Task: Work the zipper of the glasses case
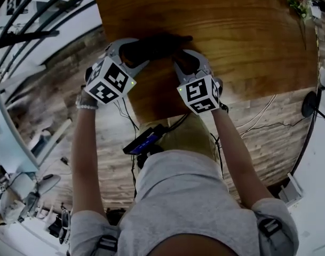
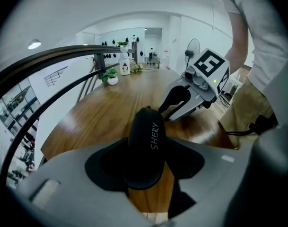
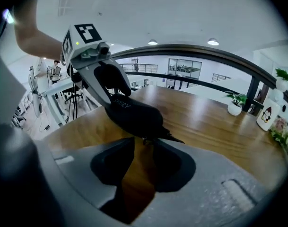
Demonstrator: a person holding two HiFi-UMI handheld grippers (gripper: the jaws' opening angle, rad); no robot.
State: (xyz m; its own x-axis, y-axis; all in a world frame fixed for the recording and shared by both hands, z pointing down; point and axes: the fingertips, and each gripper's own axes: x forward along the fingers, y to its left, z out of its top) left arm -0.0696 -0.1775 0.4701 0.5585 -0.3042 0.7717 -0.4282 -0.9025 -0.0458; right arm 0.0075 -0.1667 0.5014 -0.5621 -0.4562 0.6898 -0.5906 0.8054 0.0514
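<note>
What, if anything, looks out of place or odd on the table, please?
Nothing stands out: the glasses case, held by the left gripper, looks intact, its zipper pull just ahead of the open right gripper.

The black oval zippered glasses case (image 2: 144, 148) carries the word "SHERY" in pale capital letters, running lengthwise along its upper shell; it reads in full in the left gripper view. In the right gripper view the same lettering stands on the case at a slant and is only partly legible.
</note>
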